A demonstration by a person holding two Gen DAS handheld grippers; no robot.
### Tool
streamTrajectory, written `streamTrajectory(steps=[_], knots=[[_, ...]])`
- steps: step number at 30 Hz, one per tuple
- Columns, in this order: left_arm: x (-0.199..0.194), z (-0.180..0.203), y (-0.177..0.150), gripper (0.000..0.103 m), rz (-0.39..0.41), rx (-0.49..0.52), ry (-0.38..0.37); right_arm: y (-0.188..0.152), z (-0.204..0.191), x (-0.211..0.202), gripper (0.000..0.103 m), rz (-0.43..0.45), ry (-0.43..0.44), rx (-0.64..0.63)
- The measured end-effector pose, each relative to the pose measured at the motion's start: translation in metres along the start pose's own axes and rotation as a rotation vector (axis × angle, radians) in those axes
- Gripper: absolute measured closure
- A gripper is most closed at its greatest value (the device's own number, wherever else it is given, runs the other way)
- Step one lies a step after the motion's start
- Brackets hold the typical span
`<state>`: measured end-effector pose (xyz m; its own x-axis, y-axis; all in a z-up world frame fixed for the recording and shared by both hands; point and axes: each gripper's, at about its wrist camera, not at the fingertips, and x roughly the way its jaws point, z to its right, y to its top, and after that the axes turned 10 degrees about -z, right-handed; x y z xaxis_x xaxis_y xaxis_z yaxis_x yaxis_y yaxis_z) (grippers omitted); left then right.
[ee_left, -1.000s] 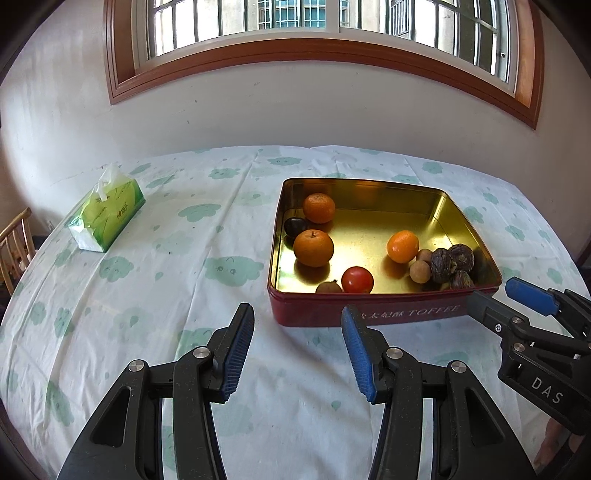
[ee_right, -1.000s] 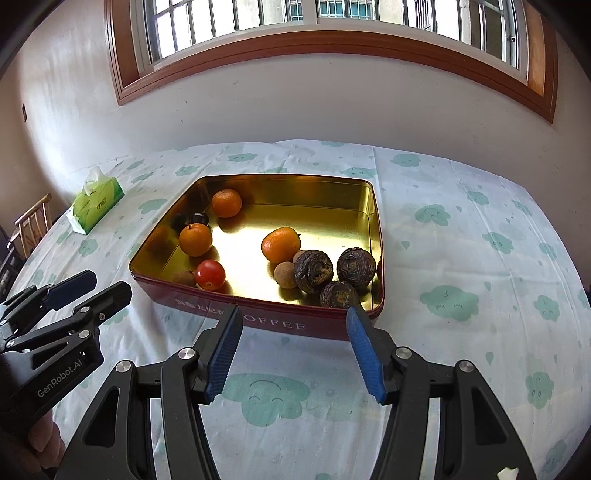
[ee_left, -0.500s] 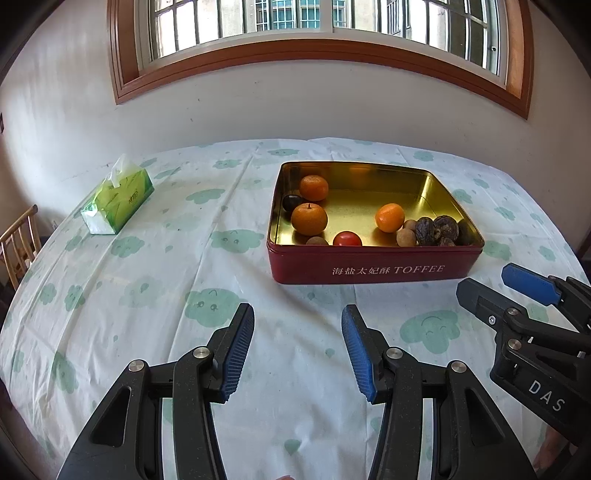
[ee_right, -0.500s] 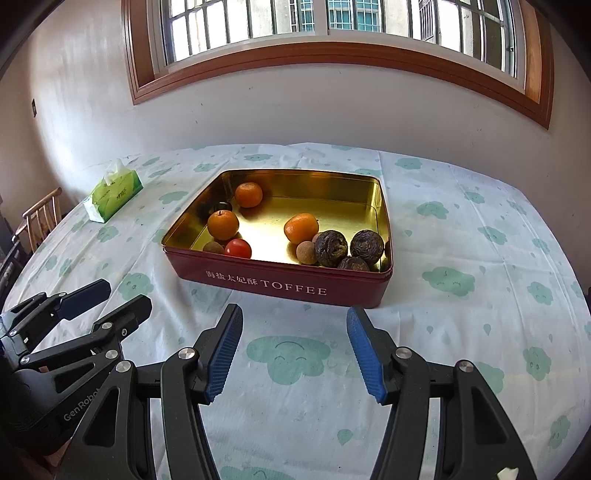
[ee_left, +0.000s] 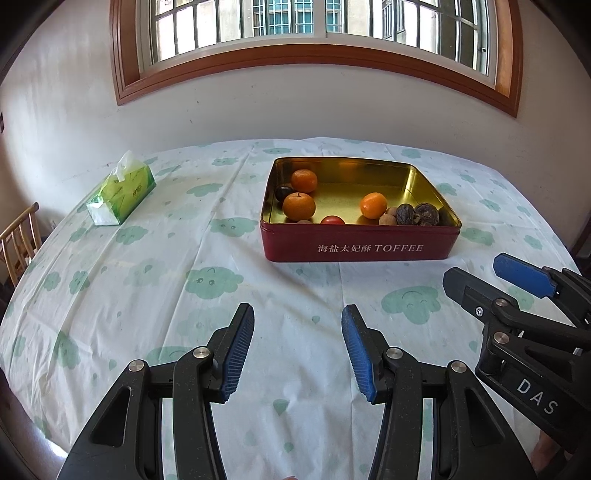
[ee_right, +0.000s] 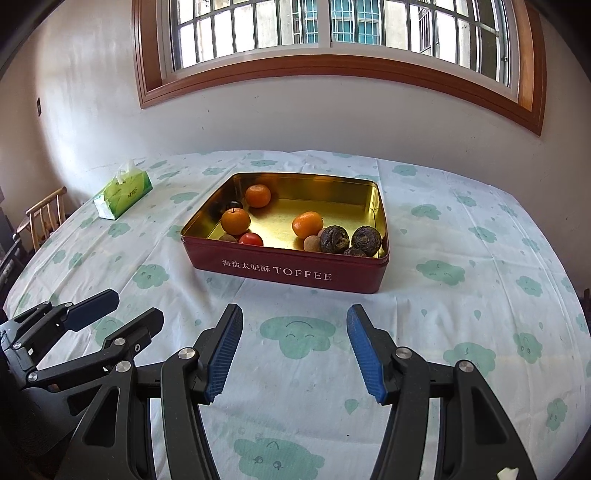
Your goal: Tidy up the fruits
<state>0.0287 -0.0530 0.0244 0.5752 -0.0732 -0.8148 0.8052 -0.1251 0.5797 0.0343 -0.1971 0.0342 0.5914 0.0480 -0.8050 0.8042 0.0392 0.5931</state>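
Both the left claw (ee_left: pixel 297 347) and right claw (ee_right: pixel 294 349) hang wide and empty at the toffee tin's (ee_right: pixel 295 271) six o'clock, fruit apparently all binned; only checking seems left.

Green tissue box (ee_left: pixel 122 195) on the cloud-print tablecloth (ee_left: pixel 147 280) — wooden chair (ee_left: pixel 20 242) beside.

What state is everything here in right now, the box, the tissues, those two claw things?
Tin: no lid on it, upright on the table, fruit inside.
Oranges: three, loose in the tin.
Tomato: in the tin by the near wall.
Tissue pack: opened, a tissue sticking out.
Left gripper: open, empty.
Right gripper: open, empty.
Window: looks shut, barred.
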Motion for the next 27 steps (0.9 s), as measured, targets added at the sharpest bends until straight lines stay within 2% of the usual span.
streamTrajectory(steps=[8,27], knots=[[0.0004,0.0053,-0.0034,0.052,-0.003,0.016,0.014,-0.0019,-0.0001,-0.0009,0.047,-0.002,0.003,0.002],[0.0067,0.0001,-0.0043,0.052,-0.022,-0.015,0.038,-0.0072,-0.0004,0.0039,0.047,-0.015,0.009,0.009]])
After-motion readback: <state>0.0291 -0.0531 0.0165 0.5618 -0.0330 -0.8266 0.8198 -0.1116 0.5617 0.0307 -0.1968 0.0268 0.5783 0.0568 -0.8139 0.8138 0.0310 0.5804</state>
